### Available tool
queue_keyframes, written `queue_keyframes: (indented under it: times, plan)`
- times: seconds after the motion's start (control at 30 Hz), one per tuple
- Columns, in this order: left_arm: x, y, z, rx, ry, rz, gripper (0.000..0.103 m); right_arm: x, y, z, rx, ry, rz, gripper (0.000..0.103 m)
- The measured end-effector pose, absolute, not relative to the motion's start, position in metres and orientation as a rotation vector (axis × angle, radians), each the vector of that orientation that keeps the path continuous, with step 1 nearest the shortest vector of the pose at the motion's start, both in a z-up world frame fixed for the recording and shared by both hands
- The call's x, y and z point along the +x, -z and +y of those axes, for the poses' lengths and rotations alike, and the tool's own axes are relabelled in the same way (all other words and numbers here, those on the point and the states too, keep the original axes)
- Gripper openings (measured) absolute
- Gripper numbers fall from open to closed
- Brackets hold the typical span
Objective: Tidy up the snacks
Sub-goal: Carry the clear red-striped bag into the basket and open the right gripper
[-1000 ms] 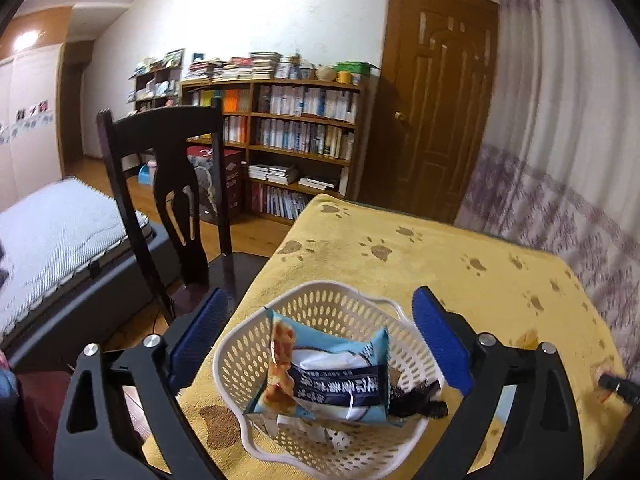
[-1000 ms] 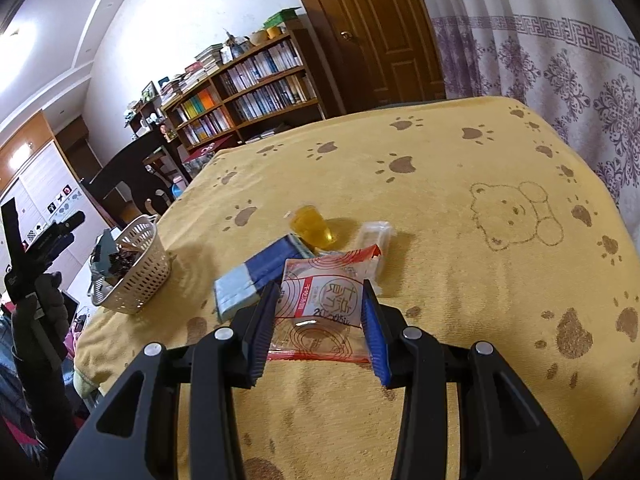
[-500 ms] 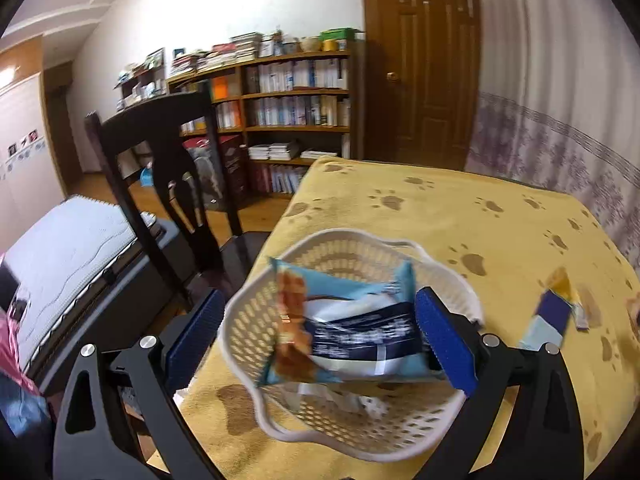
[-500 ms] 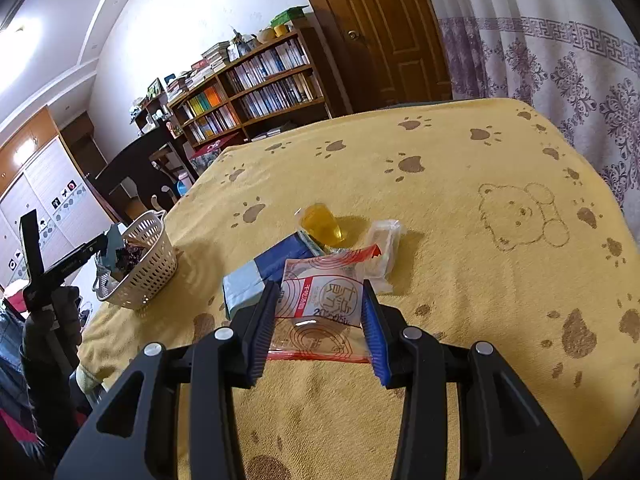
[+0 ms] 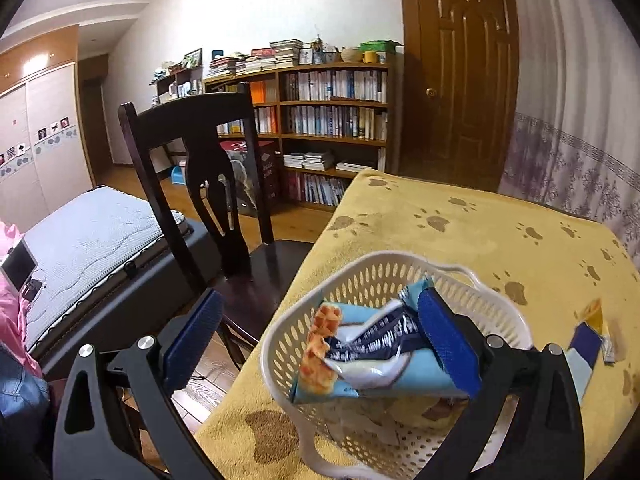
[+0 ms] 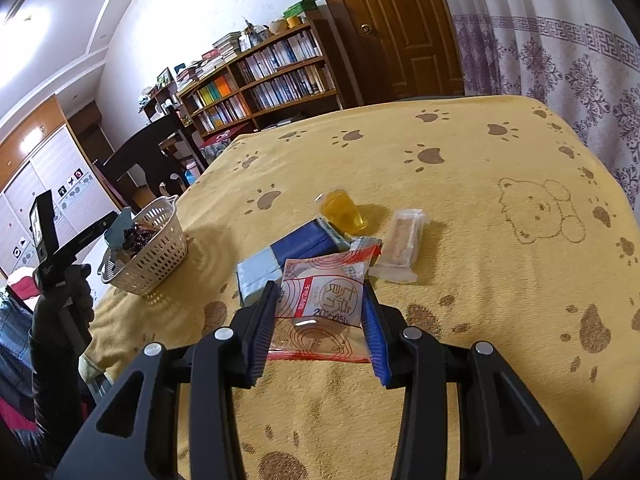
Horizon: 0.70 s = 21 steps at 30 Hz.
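Note:
A white slotted basket (image 5: 400, 268) stands at the table's near left corner. A light-blue snack packet (image 5: 372, 364) lies across other wrappers inside it. My left gripper (image 5: 320, 340) hangs open over the basket's left rim. Its right finger sits above the packet and its left finger is off the table's edge. My right gripper (image 6: 320, 330) is shut on a red-and-clear packet (image 6: 324, 296) low over the yellow cloth. Just beyond lie a blue-and-pale packet (image 6: 288, 256), a yellow jelly cup (image 6: 344, 212) and a clear wrapped bar (image 6: 402, 240). The basket (image 6: 152, 256) is far left in the right wrist view.
A dark wooden chair (image 5: 208, 184) stands close against the table's left side, with a bed (image 5: 88, 236) behind it. A bookshelf (image 5: 332, 120), a door and a patterned curtain (image 6: 560, 52) line the far side. A gloved hand (image 6: 60, 296) holds the left gripper.
My left gripper has swung left, so the basket now sits right of centre under its right finger. The right gripper has shifted slightly left of the other snacks, with its packet.

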State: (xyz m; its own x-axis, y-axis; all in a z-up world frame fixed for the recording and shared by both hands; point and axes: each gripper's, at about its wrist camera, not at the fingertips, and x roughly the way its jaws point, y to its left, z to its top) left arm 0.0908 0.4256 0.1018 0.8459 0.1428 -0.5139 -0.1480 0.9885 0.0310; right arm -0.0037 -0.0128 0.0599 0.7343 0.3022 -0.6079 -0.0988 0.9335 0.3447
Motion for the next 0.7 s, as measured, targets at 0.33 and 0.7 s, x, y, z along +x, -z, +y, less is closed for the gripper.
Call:
queue_keyframes:
  times: [0.33,0.7]
  plan:
    - [0.122,-0.096,0.437,-0.062,-0.238,0.597,0.100,-0.007,-0.061,0.000,0.283,-0.262,0.715,0.041]
    - [0.102,-0.116,0.449,-0.153,-0.183,0.528,0.100,0.006,-0.082,0.044,0.295,-0.381,0.705,0.041]
